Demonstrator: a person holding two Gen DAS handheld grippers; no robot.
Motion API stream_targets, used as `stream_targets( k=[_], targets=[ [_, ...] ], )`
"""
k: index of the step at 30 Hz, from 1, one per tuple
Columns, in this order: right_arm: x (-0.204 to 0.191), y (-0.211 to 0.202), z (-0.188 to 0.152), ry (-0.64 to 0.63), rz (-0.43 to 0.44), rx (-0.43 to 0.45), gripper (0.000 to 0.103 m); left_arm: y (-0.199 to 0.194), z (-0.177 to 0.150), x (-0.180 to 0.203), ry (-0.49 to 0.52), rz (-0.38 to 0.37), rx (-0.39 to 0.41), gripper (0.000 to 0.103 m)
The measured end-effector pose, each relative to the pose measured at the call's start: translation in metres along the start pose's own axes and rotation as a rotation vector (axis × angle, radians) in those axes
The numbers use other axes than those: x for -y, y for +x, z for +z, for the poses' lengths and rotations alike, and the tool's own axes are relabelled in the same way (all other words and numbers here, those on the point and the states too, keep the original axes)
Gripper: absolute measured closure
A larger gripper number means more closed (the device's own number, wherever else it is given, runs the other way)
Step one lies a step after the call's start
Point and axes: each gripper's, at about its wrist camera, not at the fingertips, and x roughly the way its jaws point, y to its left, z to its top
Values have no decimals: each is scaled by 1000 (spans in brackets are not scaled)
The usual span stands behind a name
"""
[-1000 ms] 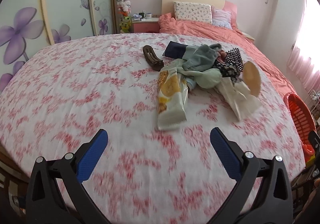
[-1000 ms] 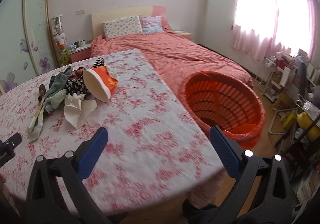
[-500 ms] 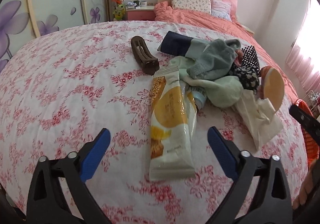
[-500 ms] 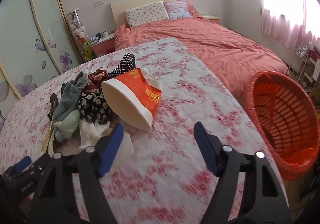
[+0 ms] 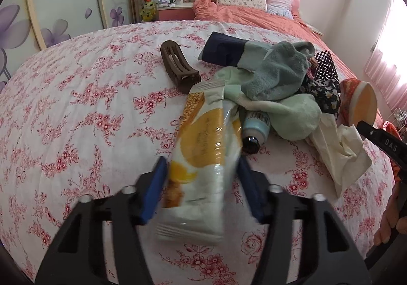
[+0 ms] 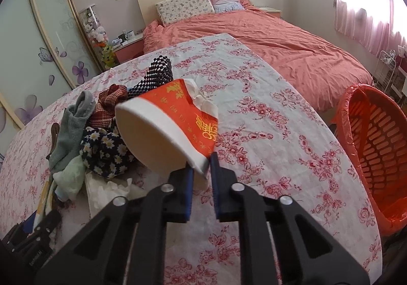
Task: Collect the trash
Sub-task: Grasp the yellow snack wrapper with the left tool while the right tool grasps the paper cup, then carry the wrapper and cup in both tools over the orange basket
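Note:
My left gripper (image 5: 201, 183) is shut on a yellow and white snack wrapper (image 5: 203, 152) on the floral tablecloth. My right gripper (image 6: 201, 178) is shut on the rim of a red and white paper cup (image 6: 168, 127), which is tilted on its side. The cup also shows at the right in the left wrist view (image 5: 358, 104). A crumpled white tissue (image 5: 340, 150) lies beside it. A small blue bottle (image 5: 255, 130) lies under the pile of socks (image 5: 277, 74). The orange basket (image 6: 376, 152) stands on the floor at the table's right.
A brown hair clip (image 5: 179, 69) lies behind the wrapper. Patterned cloths (image 6: 106, 147) are heaped left of the cup. A bed with a coral cover (image 6: 279, 51) stands behind the table. A wardrobe (image 5: 63, 0) lines the left wall.
Both grippers moved forward and closed. The left one closed on the snack wrapper, the right one on the paper cup's rim.

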Motion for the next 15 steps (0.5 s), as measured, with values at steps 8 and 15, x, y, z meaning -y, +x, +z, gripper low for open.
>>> stream_targets(
  k=[8, 15],
  targets=[
    [13, -12, 2, 27, 15, 47, 99, -2, 7, -12, -34, -33, 14, 64],
    [23, -29, 1, 43, 19, 79, 99, -20, 10, -15, -40, -37, 63, 64]
  ],
)
